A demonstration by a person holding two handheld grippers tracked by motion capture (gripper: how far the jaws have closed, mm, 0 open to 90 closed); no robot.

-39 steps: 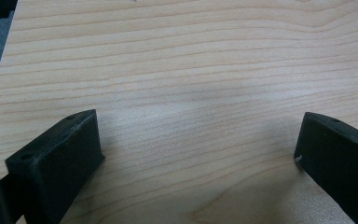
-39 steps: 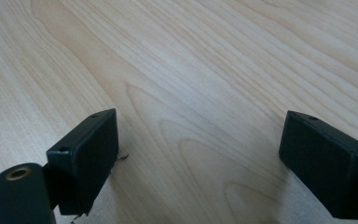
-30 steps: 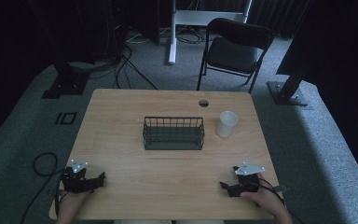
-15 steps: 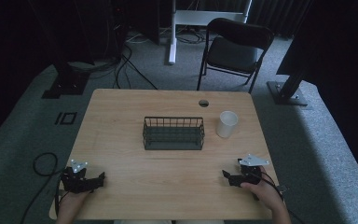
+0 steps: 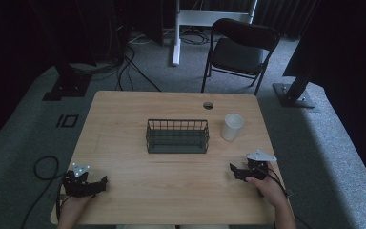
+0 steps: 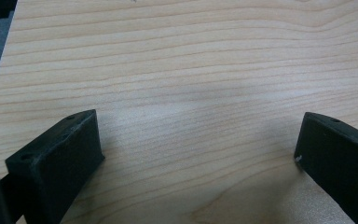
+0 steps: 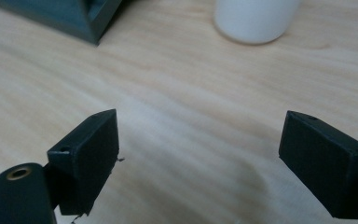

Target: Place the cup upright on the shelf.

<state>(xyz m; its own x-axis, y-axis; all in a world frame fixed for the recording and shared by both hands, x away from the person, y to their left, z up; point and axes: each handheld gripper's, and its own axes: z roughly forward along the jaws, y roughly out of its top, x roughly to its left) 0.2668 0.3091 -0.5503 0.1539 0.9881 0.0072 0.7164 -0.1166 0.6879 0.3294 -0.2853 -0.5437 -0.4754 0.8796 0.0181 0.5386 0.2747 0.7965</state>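
Observation:
A dark wire basket stands at the middle of the wooden table, and its corner is at the top left of the right gripper view. A white cup stands just right of the basket and also appears ahead of the right jaws. My left gripper rests near the front left corner, its jaws wide apart over bare wood. My right gripper is near the front right, short of the cup, open and holding nothing.
A round cable hole sits near the table's far edge. Behind the table stands a black folding chair. Cables lie on the grey floor at the left. A black stand base is at the right.
My right gripper has moved a little forward toward the cup and turned slightly. The left gripper has stayed in place.

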